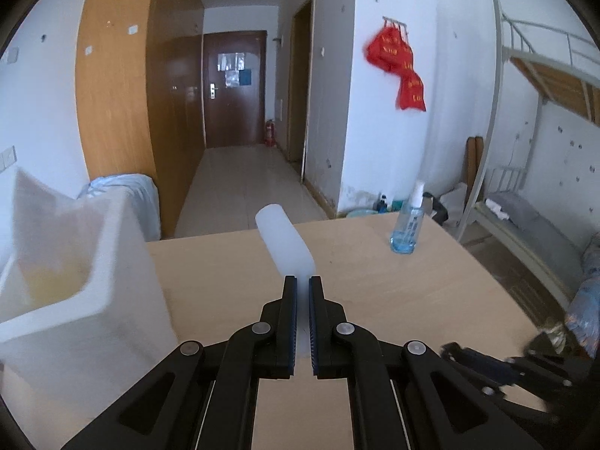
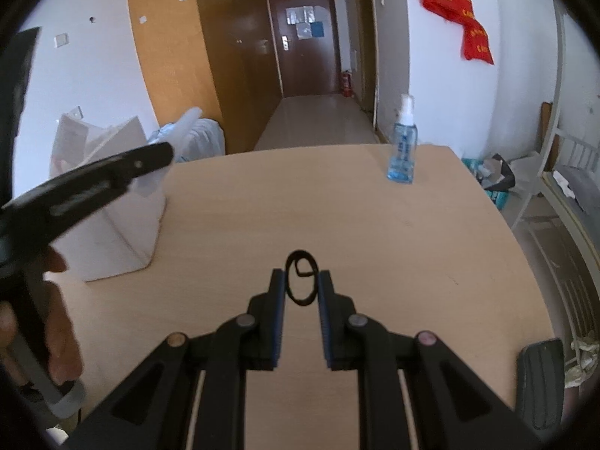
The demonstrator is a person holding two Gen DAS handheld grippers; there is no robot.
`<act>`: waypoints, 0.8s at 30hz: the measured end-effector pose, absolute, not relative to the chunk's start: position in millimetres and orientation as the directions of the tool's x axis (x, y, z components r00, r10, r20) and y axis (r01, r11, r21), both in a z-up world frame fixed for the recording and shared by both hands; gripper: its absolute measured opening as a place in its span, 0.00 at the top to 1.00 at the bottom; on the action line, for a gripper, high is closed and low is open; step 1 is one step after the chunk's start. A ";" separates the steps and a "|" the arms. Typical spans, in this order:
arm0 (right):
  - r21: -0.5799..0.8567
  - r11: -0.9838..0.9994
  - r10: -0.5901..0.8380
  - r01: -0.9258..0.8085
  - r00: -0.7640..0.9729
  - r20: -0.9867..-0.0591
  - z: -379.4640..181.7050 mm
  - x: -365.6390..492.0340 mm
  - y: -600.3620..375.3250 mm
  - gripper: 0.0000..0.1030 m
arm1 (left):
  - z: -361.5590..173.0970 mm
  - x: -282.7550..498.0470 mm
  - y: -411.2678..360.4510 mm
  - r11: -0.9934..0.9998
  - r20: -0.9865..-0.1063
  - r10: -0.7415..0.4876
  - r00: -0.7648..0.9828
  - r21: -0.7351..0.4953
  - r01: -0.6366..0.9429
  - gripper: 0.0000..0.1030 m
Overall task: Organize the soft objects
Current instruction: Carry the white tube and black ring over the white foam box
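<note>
My left gripper (image 1: pixel 303 281) is shut on one end of a soft, translucent white cylinder (image 1: pixel 285 240), which sticks out forward above the wooden table (image 1: pixel 412 300). In the right wrist view this gripper (image 2: pixel 167 152) reaches in from the left over the white box (image 2: pixel 112 225), and the cylinder (image 2: pixel 187 123) pokes past its tips. My right gripper (image 2: pixel 301 273) is shut on a black hair band (image 2: pixel 301 281), squeezed into an upright oval between the pads, low over the table (image 2: pixel 375 225). The right gripper (image 1: pixel 487 363) also shows blurred at the lower right of the left wrist view.
A tall open white box (image 1: pixel 93 300) stands on the table's left side. A blue spray bottle (image 1: pixel 407 225) stands near the far right edge (image 2: pixel 403 142). A person's hand (image 2: pixel 56 337) holds the left gripper's handle. A bunk bed (image 1: pixel 525 206) stands to the right, off the table.
</note>
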State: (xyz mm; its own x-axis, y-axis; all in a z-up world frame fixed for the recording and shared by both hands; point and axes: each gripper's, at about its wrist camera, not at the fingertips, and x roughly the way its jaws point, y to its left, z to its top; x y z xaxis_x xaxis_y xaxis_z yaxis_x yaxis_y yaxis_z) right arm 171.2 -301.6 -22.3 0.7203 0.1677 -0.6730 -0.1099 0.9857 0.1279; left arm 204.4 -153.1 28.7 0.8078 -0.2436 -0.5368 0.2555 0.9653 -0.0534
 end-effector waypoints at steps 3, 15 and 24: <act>0.124 0.984 0.177 -0.127 0.723 -0.668 -19.0 167.7 -295.1 0.81 | 41.5 185.1 -140.4 0.967 -0.508 -0.241 0.827 -0.049 0.251 0.95; 0.112 0.970 0.241 -0.217 0.765 -0.597 23.1 151.4 -261.9 0.81 | 77.1 131.3 -98.6 0.977 -0.443 -0.209 0.872 -0.057 0.206 0.95; 0.086 0.944 0.312 -0.318 0.778 -0.546 52.2 146.0 -215.7 0.80 | 87.3 114.6 -57.0 0.991 -0.411 -0.134 0.902 -0.077 0.112 0.95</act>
